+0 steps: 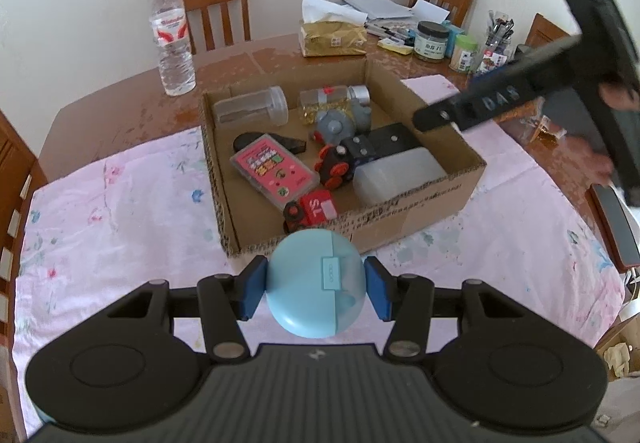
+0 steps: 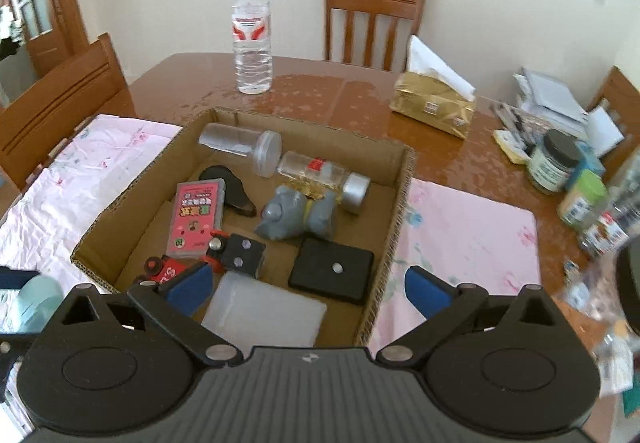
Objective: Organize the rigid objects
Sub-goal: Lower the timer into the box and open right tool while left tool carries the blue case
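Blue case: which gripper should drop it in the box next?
Left. The left gripper already clamps the blue case, just short of the cardboard box near wall. The right gripper is open and empty over the box.

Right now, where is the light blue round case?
In the left wrist view, the light blue case sits between the left gripper's blue pads, just outside the cardboard box's near wall, over the pink cloth.

A cardboard box [image 2: 394, 203] is sitting on a cloth [image 2: 460, 239] on the table [image 2: 352, 91] (toys and jars lying inside); a water bottle [image 2: 252, 35] is standing behind it, a tissue pack [image 2: 434, 103] behind-right.
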A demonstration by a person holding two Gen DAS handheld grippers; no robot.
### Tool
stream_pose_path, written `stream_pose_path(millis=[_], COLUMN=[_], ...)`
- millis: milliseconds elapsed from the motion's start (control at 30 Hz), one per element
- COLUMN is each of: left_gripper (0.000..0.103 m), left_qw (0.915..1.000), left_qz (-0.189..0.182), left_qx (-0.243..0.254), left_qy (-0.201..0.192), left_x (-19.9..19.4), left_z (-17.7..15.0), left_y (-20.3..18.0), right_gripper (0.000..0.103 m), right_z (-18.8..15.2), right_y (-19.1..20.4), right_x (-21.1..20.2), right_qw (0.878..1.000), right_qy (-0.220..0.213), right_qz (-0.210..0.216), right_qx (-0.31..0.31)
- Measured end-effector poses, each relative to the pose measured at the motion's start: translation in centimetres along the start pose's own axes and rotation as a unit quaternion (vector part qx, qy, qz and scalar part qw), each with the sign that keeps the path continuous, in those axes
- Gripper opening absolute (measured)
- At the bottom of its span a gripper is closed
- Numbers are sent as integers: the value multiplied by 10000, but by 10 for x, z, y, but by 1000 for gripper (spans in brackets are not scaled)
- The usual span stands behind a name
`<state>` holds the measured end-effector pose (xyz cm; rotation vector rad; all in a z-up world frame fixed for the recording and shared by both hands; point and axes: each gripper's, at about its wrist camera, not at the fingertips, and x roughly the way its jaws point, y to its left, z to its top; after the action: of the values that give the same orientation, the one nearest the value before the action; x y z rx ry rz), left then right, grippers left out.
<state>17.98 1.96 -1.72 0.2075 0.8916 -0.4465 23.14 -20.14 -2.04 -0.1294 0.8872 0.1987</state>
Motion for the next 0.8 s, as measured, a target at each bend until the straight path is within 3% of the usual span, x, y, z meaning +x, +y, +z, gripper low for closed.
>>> stream_pose_path(millis=[233, 400, 800], left_gripper=[52, 52, 52], left_qw=[9998, 9996, 9990], left_qz=[-45, 17, 392], left_qx=[164, 226, 191], left_qy=[-114, -164, 24], left_x=[11, 31, 106], left_z=[27, 50, 78], left_y=[2, 11, 39], right_gripper=[103, 103, 103], right_z=[-23, -37, -53], right_y=[10, 13, 18], right_x=[-28, -43, -56], right_qw=[9985, 9977, 9940], right_qy=[-19, -39, 59], right_qz=[-467, -378, -639], right_qx=[273, 563, 881])
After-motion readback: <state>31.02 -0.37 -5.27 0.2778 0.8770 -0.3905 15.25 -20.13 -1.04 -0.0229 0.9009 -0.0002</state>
